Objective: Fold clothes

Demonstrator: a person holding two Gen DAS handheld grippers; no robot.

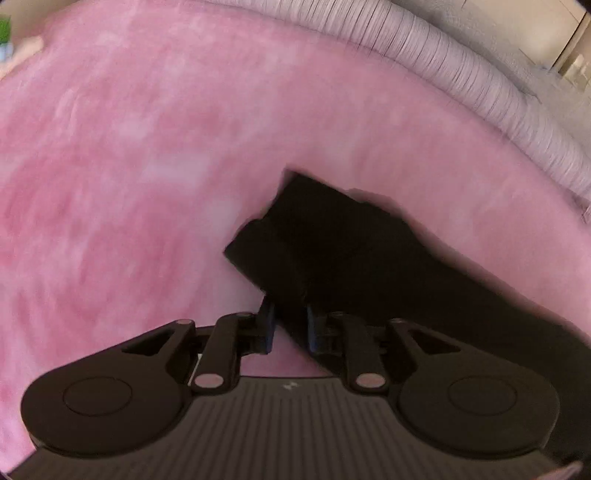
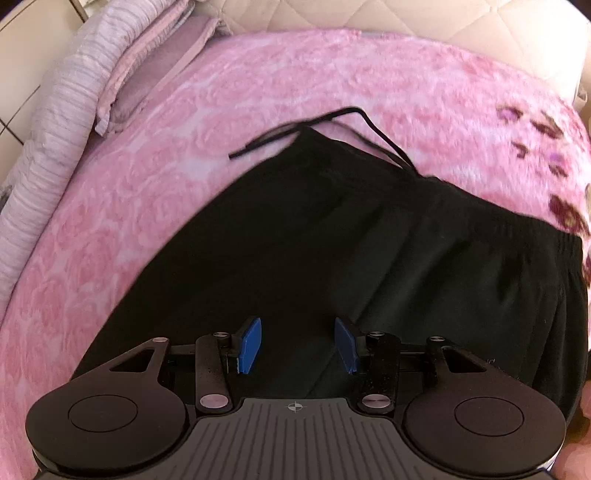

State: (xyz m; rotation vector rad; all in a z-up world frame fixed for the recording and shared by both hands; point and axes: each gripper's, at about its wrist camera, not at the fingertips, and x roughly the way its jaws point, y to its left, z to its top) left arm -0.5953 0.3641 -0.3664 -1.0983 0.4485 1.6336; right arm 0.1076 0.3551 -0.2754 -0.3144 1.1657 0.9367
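A pair of black trousers (image 2: pixel 332 243) lies spread on a pink fleece blanket (image 2: pixel 155 206), with its waistband (image 2: pixel 517 221) to the right and a black drawstring (image 2: pixel 332 116) trailing beyond it. My right gripper (image 2: pixel 297 345) is open and hovers just above the dark cloth, holding nothing. In the left wrist view, my left gripper (image 1: pixel 289 325) is shut on the trousers' leg end (image 1: pixel 325 236), which sticks up and forward from between the blue pads above the blanket (image 1: pixel 129 166).
A folded lilac striped quilt (image 2: pixel 66 110) lies along the bed's far left edge and shows at the upper right of the left wrist view (image 1: pixel 480 85). A cream quilted headboard (image 2: pixel 406 14) stands behind. The blanket has dark flower prints (image 2: pixel 565 210) at right.
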